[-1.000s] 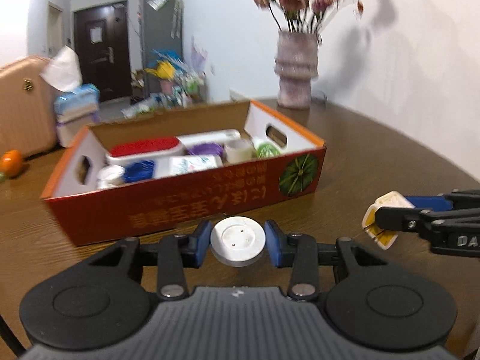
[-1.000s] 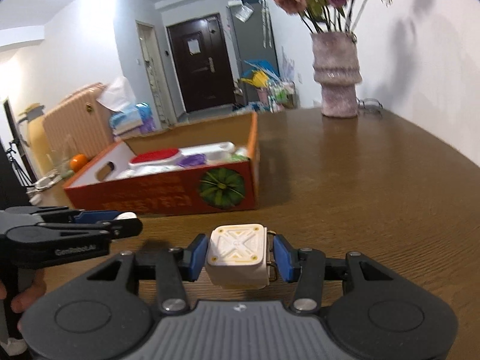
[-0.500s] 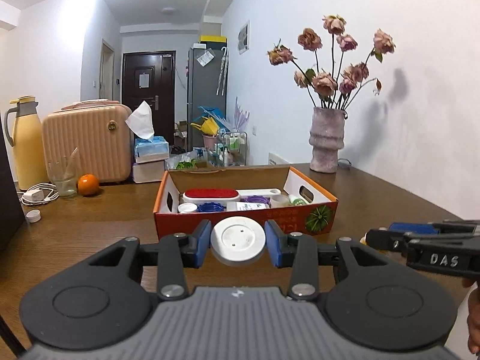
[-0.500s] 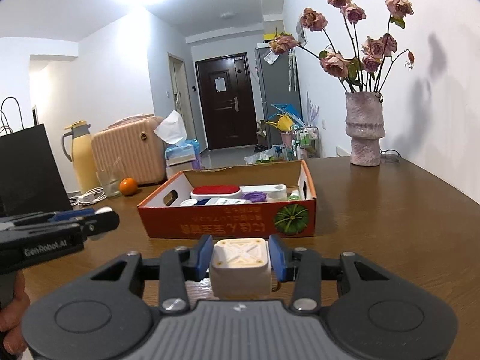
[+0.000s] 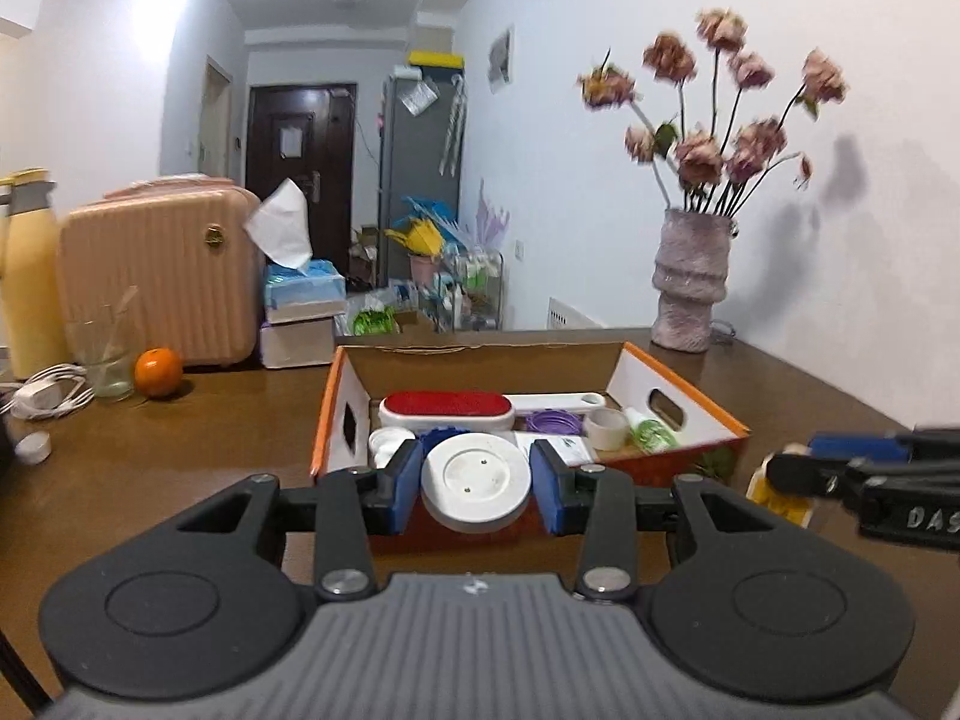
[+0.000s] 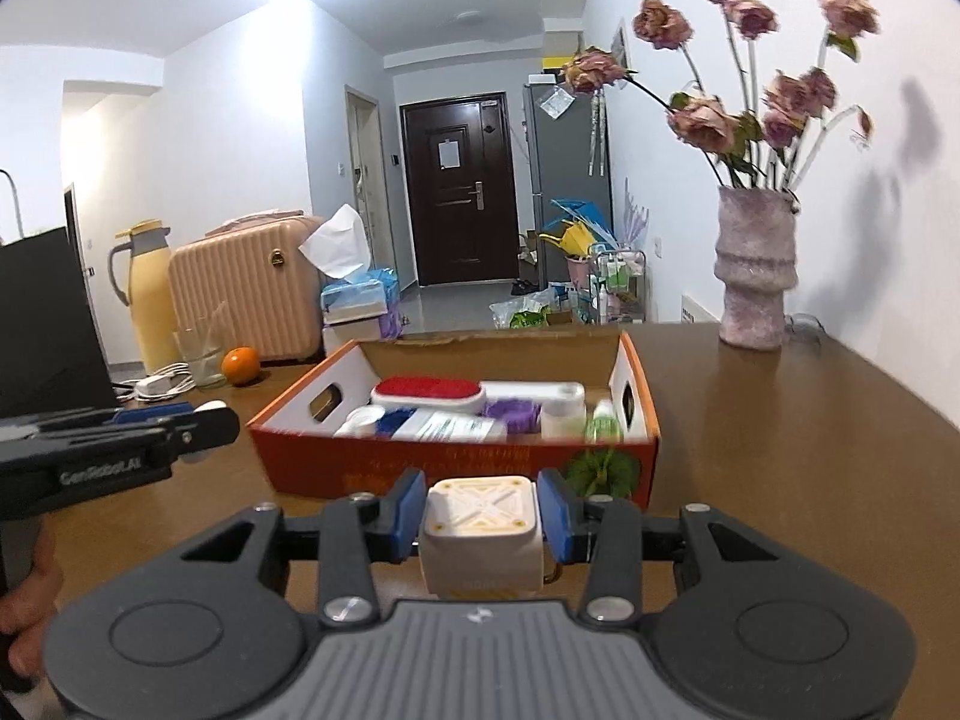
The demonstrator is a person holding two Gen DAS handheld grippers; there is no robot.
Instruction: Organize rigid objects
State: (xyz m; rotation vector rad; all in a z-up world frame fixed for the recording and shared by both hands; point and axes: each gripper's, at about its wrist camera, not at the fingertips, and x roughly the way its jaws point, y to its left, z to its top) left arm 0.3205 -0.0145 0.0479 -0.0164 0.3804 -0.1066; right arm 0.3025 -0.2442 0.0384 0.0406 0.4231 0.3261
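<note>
My left gripper [image 5: 477, 486] fingers [image 5: 403, 485] clamp a white round disc [image 5: 477, 483]. Ahead, orange box [image 5: 684, 414] on the bench [image 5: 180, 438], full of items. Right gripper [image 5: 780, 468] at right edge holds something yellow-white [image 5: 780, 495].

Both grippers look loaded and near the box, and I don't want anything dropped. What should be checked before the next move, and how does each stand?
1. Left gripper clamped on white round disc: ok.
2. Right gripper clamped on cream cube; jaws have just been closing on it: ok.
3. Orange cardboard box open on top: ok.
4. Free spot inside among red brush and the rest: cannot tell.
5. Grippers apart from each other: ok.
6. Vase stands clear of the box: ok.
</note>
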